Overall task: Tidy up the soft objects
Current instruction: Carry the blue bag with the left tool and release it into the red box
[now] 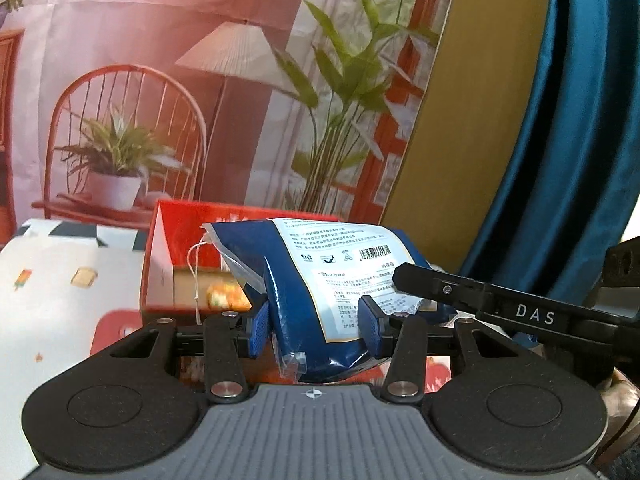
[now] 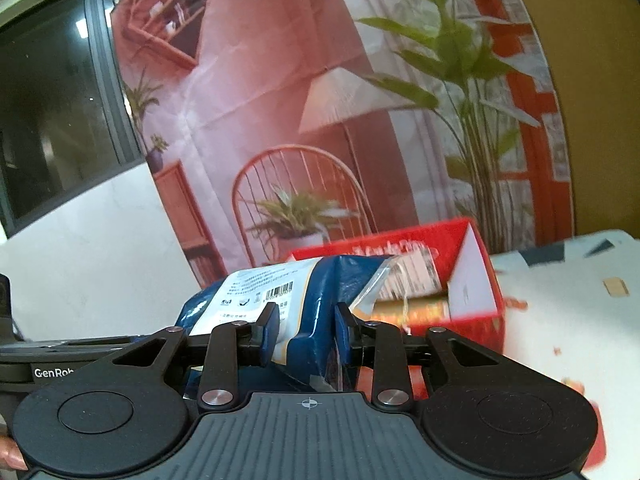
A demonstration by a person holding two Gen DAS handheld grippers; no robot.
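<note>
Above the tabletop (image 1: 60,288), in front of the open red box (image 1: 180,240), we hold one soft blue packet (image 1: 320,280) between both pairs of tongs. The left tongs (image 1: 316,328) pinch its lower part with the blue pads pressing into the film; the right tongs (image 2: 306,334) grip it more narrowly, the wrapper bunched into a fold between the pads. Both are closed on the packet, neither gaping.

To do this step well, we judge that the two hands should travel together — any drift apart would stretch the thin film, any drift inward would let it sag and slip. We would keep the pinch firm but not harder, since the contents give under pressure, and carry the packet high enough to clear the red rim before lowering it.

The packet sits right between each pair of pads, its printed label and barcode facing up, its far end reaching toward the box and overlapping the near wall in both views — whether it touches that wall we cannot tell.
</note>
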